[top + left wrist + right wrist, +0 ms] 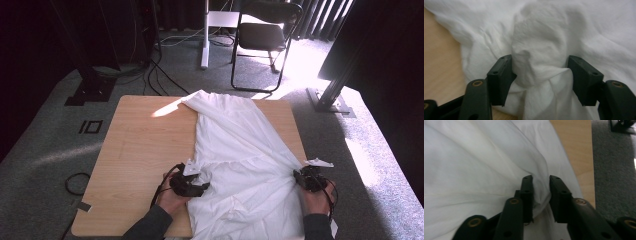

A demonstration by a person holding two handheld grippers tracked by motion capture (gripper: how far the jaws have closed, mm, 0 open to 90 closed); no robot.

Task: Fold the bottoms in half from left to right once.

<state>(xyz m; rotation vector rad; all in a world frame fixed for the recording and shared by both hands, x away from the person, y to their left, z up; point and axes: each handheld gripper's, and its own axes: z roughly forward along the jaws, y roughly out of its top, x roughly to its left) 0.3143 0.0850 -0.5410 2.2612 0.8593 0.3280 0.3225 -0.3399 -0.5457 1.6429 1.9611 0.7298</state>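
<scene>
High view: 1 white garment [240, 150] spread over the right half of 1 wooden table [145, 150], far end reaching the far edge, near end running off the near edge. Left gripper [200, 186] sits at the garment's left edge, right gripper [301, 176] at its right edge by the table's right side; jaw state not readable from here. 1 folding chair [262, 37] and cables on the grey carpet [50, 150] beyond the table, nothing blocking either gripper. Left gripper view: 2 black jaws stand apart with a bunched hump of garment [539, 57] between them, cloth brushing both inner faces but not squeezed; bare table [439, 62] left of the left jaw. Right gripper view: 2 jaws with a narrow gap, a fold of garment [540, 192] in the gap, touching the left jaw, pads not pressing it; more cloth left of the jaws, table strip [576, 152] and carpet [614, 170] right of them.
</scene>
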